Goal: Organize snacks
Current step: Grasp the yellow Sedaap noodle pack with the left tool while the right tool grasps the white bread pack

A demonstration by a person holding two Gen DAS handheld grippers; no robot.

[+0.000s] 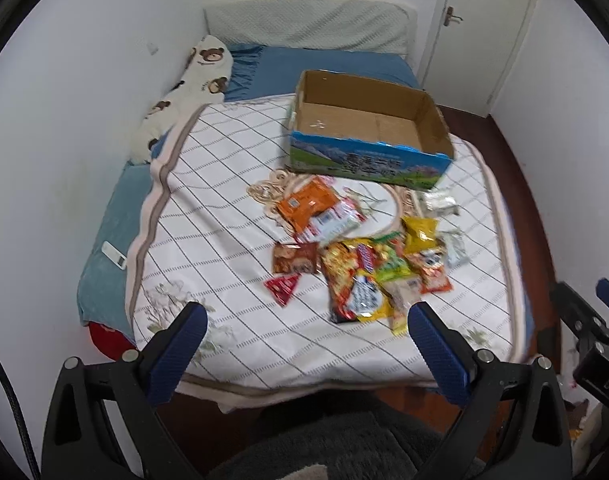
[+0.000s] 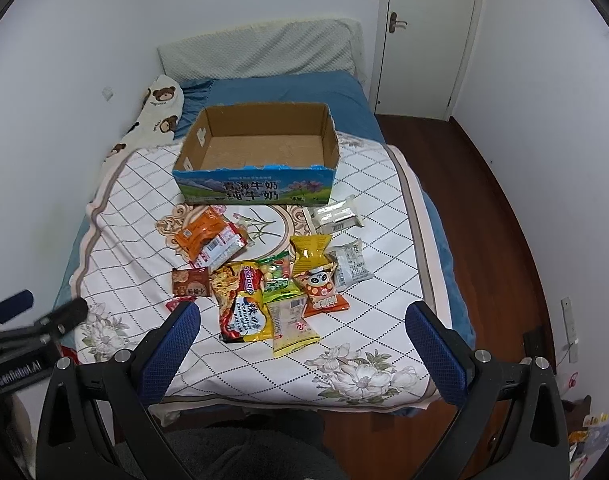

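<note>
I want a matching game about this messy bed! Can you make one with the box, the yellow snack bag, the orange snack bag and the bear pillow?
Things:
1. cardboard box
2. yellow snack bag
3. orange snack bag
4. bear pillow

Descriptions:
A. against the wall
B. empty inside
C. just left of the grey-white packet
D. right in front of the box's left corner

Pairs: 1-B, 2-C, 3-D, 4-A

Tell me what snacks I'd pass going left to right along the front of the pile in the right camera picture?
Brown cookie packet → noodle packet → pale yellow packet → orange cartoon packet → clear white packet.
</note>
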